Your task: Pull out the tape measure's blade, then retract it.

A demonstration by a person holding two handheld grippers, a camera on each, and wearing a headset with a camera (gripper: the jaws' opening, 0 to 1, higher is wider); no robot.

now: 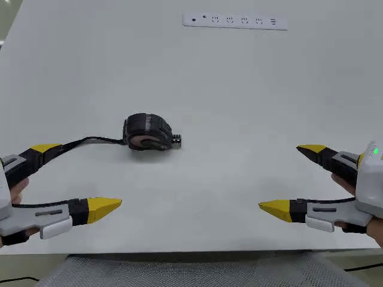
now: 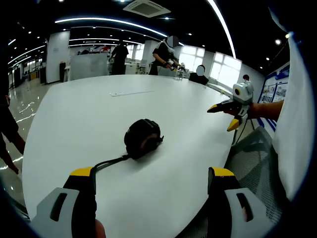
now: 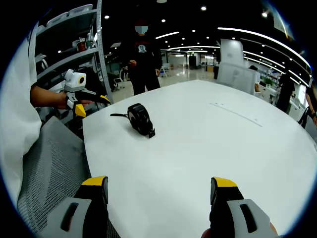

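- Left gripper [image 1: 91, 174] released, jaws spread wide with nothing between them. It sits at 7 o'clock of the tape measure, apart from it.
- Right gripper [image 1: 278, 176] released too, jaws wide and empty. It is at 4 o'clock of the tape measure, well apart.
- Tape measure [image 1: 148, 133] is a black case lying on the white table [image 1: 251, 95], just off head-view centre toward 9 o'clock.
- Blade hook [image 1: 176, 139] sits against the case mouth on the 3 o'clock side.
- Black strap [image 1: 90, 140] runs from the case toward 9 o'clock and ends by the left gripper's upper jaw; cannot tell if they touch.
- Open white tabletop lies around the case at 12, 3 and 6 o'clock, and between the two grippers.
- Near table edge is at 6 o'clock, just below both lower jaws, with grey mesh [image 1: 179, 272] beyond it.
- Power strip [image 1: 234, 21] lies at 12 o'clock far up the table, well apart from the case.
- Right gripper view has the case near the table's curved edge, and a person [image 3: 141, 54] standing past that edge.
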